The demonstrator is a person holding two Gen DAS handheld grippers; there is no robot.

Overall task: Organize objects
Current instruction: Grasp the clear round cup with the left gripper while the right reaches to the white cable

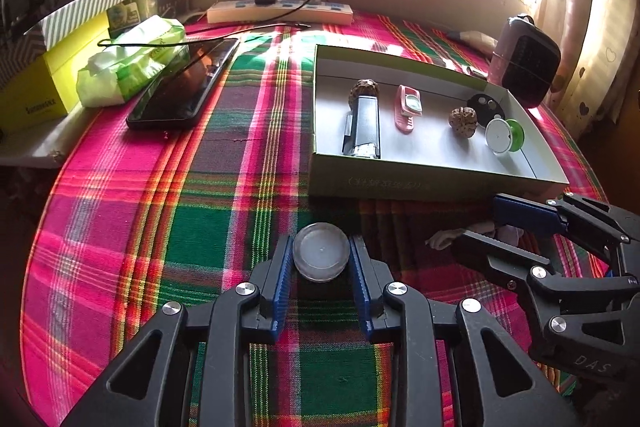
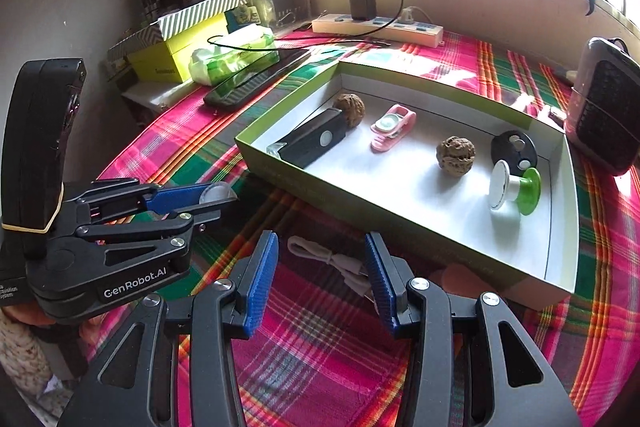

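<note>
We hold one clear round lid (image 1: 321,257) between our left gripper's (image 1: 321,259) closed pads, while our right gripper's (image 2: 322,269) wide jaws straddle one white cable (image 2: 332,261), six items beyond in one box (image 2: 400,205).

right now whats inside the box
Inside the box: a black device, two walnuts, a pink clip, a black disc and a green-and-white spool. The device partly covers one walnut; the spool overlaps the disc's edge.
</note>
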